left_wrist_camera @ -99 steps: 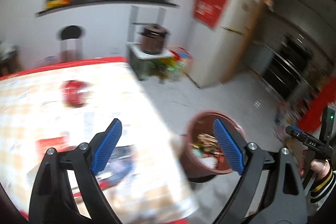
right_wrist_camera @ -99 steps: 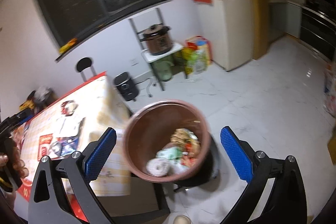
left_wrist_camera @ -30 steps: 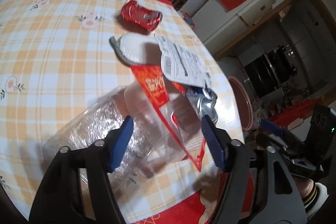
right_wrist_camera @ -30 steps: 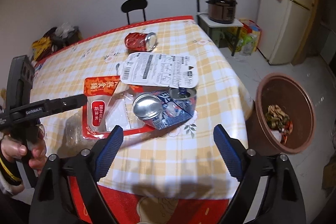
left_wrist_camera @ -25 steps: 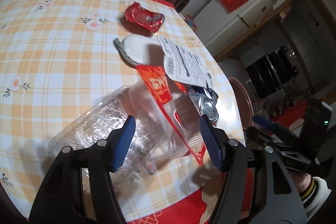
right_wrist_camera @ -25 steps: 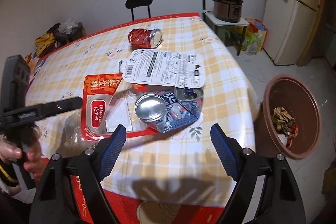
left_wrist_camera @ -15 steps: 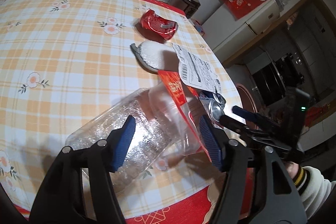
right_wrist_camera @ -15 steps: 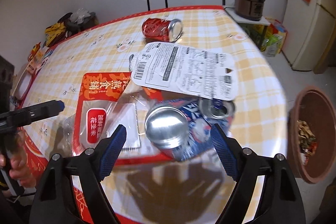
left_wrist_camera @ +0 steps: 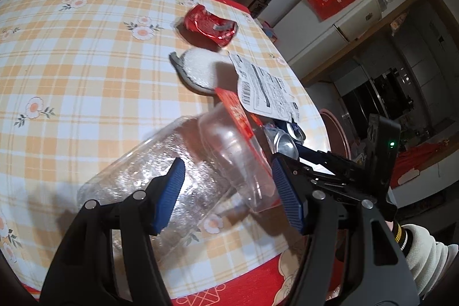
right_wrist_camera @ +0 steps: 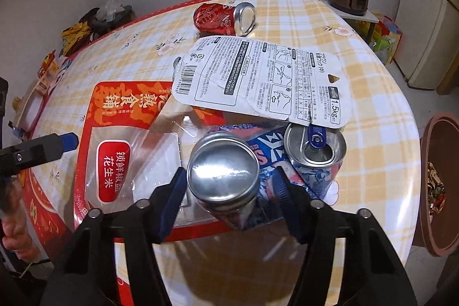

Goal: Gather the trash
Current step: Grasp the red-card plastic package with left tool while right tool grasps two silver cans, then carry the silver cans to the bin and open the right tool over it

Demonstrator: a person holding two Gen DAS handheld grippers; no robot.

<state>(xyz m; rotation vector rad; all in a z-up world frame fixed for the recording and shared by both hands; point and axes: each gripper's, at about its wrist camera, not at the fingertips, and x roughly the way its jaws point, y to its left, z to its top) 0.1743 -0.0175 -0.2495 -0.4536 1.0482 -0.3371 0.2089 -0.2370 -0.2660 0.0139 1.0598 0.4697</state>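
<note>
Closing on the crushed blue-and-white can (right_wrist_camera: 226,185), my right claw (right_wrist_camera: 226,191) has its blue pads flanking its silver base.

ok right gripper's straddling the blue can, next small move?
Probably finish the squeeze, then lift. The right gripper has its fingers on both sides of the crushed blue can and they are closing, so the can looks set for a grip. The brown bin stands beside the table, a short carry away.
</note>
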